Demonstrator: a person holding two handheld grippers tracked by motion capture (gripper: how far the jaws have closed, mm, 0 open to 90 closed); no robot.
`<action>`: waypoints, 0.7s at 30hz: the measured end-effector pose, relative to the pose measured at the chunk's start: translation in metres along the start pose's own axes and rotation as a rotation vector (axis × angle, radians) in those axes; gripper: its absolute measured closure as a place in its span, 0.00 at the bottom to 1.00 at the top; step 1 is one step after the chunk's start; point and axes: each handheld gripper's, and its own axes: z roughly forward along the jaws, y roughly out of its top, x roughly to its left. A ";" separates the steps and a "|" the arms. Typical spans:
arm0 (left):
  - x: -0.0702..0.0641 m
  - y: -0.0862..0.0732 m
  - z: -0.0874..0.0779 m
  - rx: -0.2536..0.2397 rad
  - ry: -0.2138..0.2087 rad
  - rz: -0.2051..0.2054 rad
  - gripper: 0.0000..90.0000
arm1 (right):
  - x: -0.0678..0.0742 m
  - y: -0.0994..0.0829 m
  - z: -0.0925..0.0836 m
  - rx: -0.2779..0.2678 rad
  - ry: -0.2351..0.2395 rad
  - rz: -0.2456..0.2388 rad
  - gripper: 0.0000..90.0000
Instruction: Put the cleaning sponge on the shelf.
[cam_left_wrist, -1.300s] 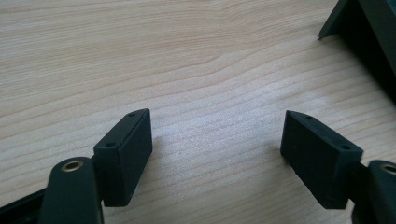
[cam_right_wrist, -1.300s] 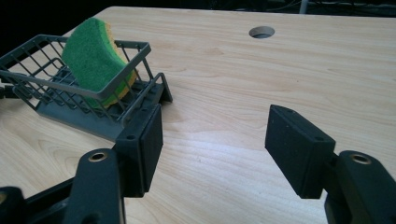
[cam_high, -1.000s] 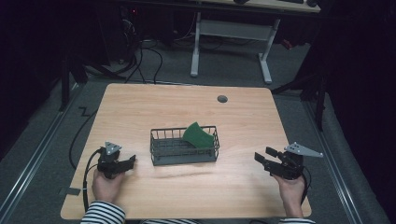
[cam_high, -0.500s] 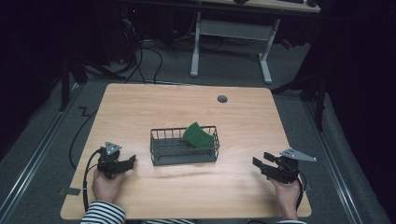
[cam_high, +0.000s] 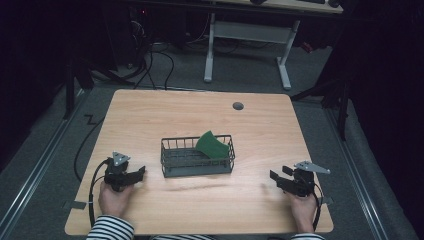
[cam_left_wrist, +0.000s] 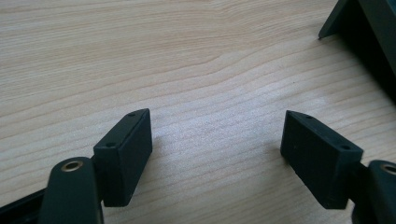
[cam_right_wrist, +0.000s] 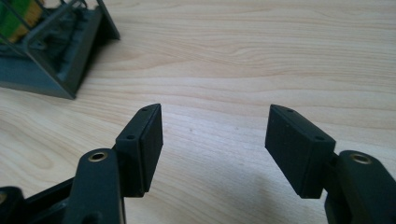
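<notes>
– What's your basket (cam_high: 197, 161) like?
– Dark wire, oblong, upright at your table's middle.
– And the sponge (cam_high: 213, 145)?
– Green, flat, curved on top; it leans tilted in your basket's right end, poking above the rim.

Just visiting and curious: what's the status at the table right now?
Both tongs, left and right, open, empty, low at the table. Green sponge sits in wire basket between them. Path clear.
</notes>
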 end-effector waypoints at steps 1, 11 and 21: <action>0.000 0.000 0.000 0.000 0.000 0.000 0.28 | 0.000 0.000 0.001 0.002 -0.005 -0.003 0.41; 0.000 0.000 0.000 0.000 0.000 0.000 0.28 | -0.001 -0.006 0.013 0.030 -0.053 -0.024 0.41; 0.000 0.000 0.000 0.000 0.000 0.001 0.28 | 0.002 -0.005 0.023 0.055 -0.107 -0.068 0.40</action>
